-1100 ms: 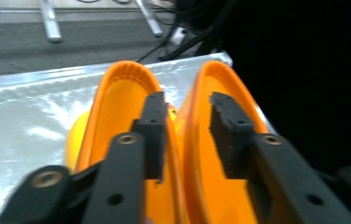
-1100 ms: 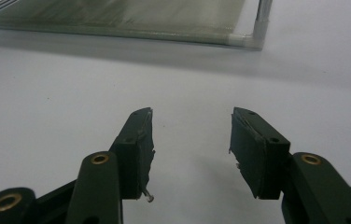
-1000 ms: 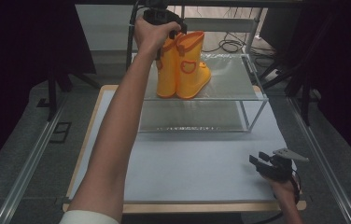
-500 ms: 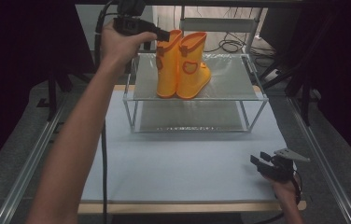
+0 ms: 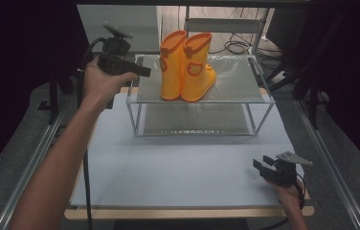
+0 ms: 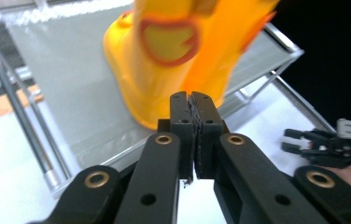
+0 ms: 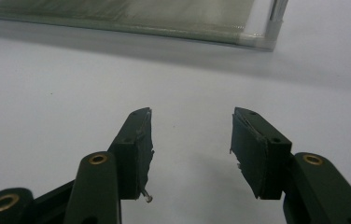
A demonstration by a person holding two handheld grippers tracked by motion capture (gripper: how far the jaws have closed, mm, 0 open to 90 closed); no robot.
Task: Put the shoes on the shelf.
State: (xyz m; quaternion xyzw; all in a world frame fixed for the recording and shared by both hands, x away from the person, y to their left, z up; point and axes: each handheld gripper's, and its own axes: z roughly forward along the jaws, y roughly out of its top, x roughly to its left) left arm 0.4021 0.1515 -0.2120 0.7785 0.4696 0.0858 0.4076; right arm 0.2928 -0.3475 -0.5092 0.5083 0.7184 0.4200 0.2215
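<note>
Now, pair of yellow boots (image 5: 186,64) upright on the top shelf of the wire rack (image 5: 264,99), far centre of the worktop (image 5: 178,167). Left hand-held gripper (image 5: 142,72) raised at shelf height just left of the boots, jaws pressed together on nothing, arm stretched forward and up. Right hand-held gripper (image 5: 260,166) low at the near right corner, jaws parted and empty. Best done by opening the left jaws before approaching, then pinching one boot's upper rim squarely, lifting straight to avoid toppling its neighbour.
</note>
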